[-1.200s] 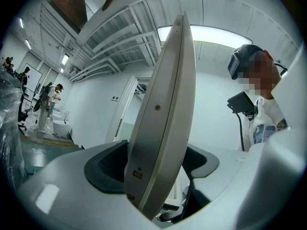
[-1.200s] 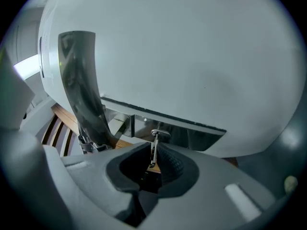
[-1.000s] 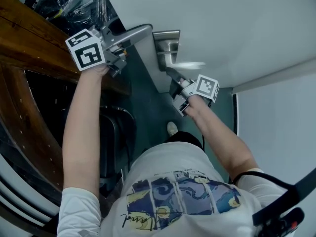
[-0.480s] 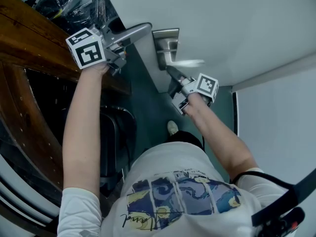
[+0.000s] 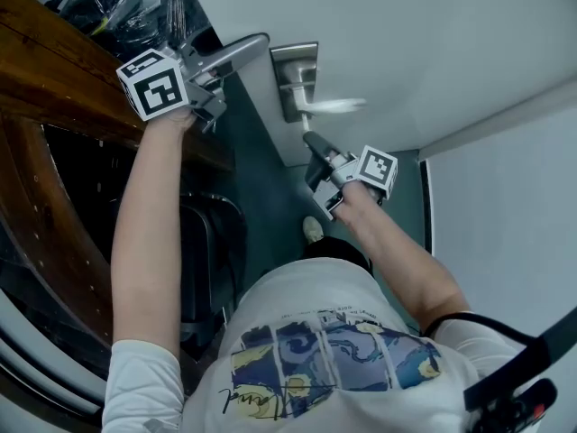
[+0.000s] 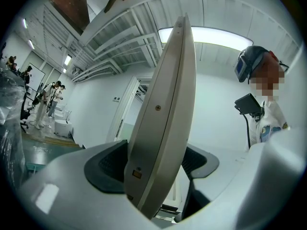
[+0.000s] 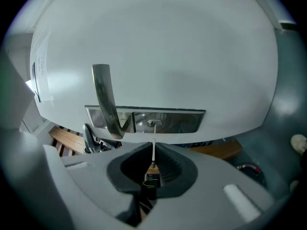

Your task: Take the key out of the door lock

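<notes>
The white door (image 5: 433, 34) carries a steel lock plate (image 5: 296, 78) (image 7: 144, 120) with a lever handle (image 5: 335, 106) (image 7: 105, 99) on my side. In the right gripper view a thin key (image 7: 153, 150) runs from the jaws up to the keyhole (image 7: 153, 123); I cannot tell whether its tip is still inside. My right gripper (image 5: 313, 144) (image 7: 152, 161) is shut on the key's head, just below the plate. My left gripper (image 5: 215, 69) (image 6: 158, 164) is shut on the lever handle (image 5: 236, 54) (image 6: 165, 109) on the door's other side.
Brown wooden framing (image 5: 54, 88) and a dark chair (image 5: 212, 242) stand to the left of the door edge. A shoe (image 5: 313, 231) rests on the green floor below. A white panel (image 5: 505, 206) lies at the right. Distant people (image 6: 50, 92) show in the left gripper view.
My right gripper has drawn back from the lock plate toward me, with the key in it, so the gap to the plate has grown. The left gripper still clamps its handle.
</notes>
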A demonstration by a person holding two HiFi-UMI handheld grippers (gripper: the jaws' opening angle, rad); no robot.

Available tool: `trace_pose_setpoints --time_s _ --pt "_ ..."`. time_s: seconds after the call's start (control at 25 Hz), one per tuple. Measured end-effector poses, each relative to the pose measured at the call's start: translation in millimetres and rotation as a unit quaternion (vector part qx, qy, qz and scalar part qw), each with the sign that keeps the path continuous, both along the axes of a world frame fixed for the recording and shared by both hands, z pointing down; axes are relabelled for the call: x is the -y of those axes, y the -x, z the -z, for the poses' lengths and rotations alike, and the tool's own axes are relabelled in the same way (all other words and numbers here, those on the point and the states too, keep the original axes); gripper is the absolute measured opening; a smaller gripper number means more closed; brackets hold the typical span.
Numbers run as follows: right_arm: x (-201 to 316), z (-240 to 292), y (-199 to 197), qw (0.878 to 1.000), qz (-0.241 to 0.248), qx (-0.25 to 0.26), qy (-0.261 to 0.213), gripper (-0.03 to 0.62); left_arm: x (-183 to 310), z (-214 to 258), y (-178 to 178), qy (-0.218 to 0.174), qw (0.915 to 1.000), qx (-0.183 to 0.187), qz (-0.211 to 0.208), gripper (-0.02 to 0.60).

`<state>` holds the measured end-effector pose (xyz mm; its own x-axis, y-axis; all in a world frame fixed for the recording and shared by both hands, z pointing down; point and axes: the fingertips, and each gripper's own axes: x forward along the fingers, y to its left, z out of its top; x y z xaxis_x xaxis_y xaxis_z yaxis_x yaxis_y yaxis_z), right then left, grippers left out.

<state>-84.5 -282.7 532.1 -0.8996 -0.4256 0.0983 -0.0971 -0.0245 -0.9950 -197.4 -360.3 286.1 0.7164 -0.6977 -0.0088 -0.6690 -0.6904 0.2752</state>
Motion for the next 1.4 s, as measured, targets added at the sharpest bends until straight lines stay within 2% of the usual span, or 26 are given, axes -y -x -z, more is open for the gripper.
trace_pose_setpoints --time_s 0.32,0.56,0.72,0.96,1.16,1.4 --pt "-28 1 -13 1.0 0.014 -0.013 -0.002 0.026 0 -1 4 -0.006 0.9997 -0.009 0.023 0.348" --pt "-50 3 -27 0.998 0.028 -0.041 -0.03 0.026 -23 -1 22 -0.015 0.997 0.013 0.075 0.347" --pt "-73 11 -35 0.995 0.04 -0.07 -0.066 0.026 -64 -2 30 -0.017 0.9944 0.031 0.1 0.345" --pt "-114 23 -45 0.989 0.044 -0.094 -0.109 0.026 -147 -12 18 -0.01 0.9934 0.028 0.11 0.319" --pt "-122 32 -43 0.975 0.077 -0.097 -0.183 0.026 -193 -40 7 0.009 0.9902 0.063 0.124 0.299" --pt "-155 42 -60 0.966 0.078 -0.128 -0.211 0.026 -260 -56 -15 0.023 0.9881 0.094 0.12 0.275"
